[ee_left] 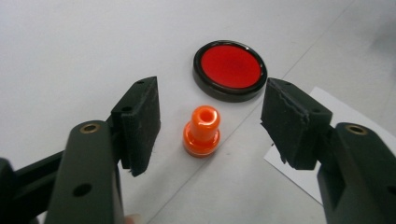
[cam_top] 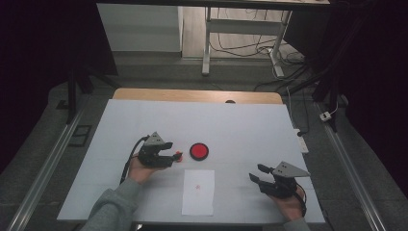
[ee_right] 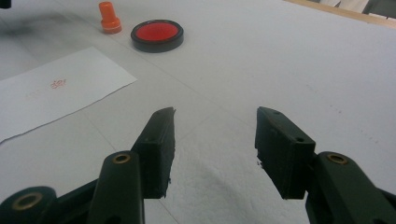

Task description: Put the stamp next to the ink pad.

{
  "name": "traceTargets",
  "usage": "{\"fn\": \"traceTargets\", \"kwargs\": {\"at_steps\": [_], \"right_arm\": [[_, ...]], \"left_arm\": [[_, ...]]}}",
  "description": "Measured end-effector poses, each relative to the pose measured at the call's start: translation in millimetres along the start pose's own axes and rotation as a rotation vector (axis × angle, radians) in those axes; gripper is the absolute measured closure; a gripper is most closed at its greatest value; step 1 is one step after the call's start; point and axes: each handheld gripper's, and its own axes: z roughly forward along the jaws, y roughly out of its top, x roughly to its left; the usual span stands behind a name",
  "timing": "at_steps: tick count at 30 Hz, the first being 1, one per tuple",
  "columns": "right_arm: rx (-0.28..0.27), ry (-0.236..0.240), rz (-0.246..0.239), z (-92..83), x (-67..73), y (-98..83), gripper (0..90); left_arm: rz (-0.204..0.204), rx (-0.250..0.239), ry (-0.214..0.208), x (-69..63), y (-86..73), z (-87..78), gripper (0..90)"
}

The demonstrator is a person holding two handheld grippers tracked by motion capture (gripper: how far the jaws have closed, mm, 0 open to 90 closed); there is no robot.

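A small orange stamp [ee_left: 202,130] stands upright on the white table, just left of a round red ink pad [ee_left: 229,69] in a black rim. My left gripper [ee_left: 210,123] is open, with the stamp between its jaws; neither pad touches it. From above, the left gripper [cam_top: 172,154] lies at the stamp [cam_top: 178,156], beside the ink pad [cam_top: 198,151]. A white paper sheet [cam_top: 198,191] with a faint red print lies in front of the pad. My right gripper [cam_top: 257,173] rests at the front right, open and empty [ee_right: 215,149].
The white table cover [cam_top: 240,120] ends in a wooden edge [cam_top: 197,95] at the back. Beyond it stand desk legs and cables on the floor. In the right gripper view the paper [ee_right: 60,91], stamp [ee_right: 109,18] and ink pad [ee_right: 157,34] lie far off to the left.
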Motion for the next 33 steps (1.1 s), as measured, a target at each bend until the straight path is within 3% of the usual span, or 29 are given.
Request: {"fn": "traceTargets", "kwargs": {"at_steps": [14, 22, 33], "right_arm": [[0.01, 0.004, -0.023, 4.1, -1.1, 1.3, 46.1], [0.012, 0.009, -0.022, 2.8, -2.5, 0.5, 45.9], [0.034, 0.006, -0.048, 0.1, -4.0, -1.0, 45.7]], "left_arm": [[0.023, -0.008, -0.012, -20.3, -7.1, -40.4, 31.5], [0.009, -0.017, 0.013, -26.8, -35.6, -68.6, 31.0], [-0.025, -0.015, 0.051, -20.8, -72.9, -100.7, 30.9]]}}
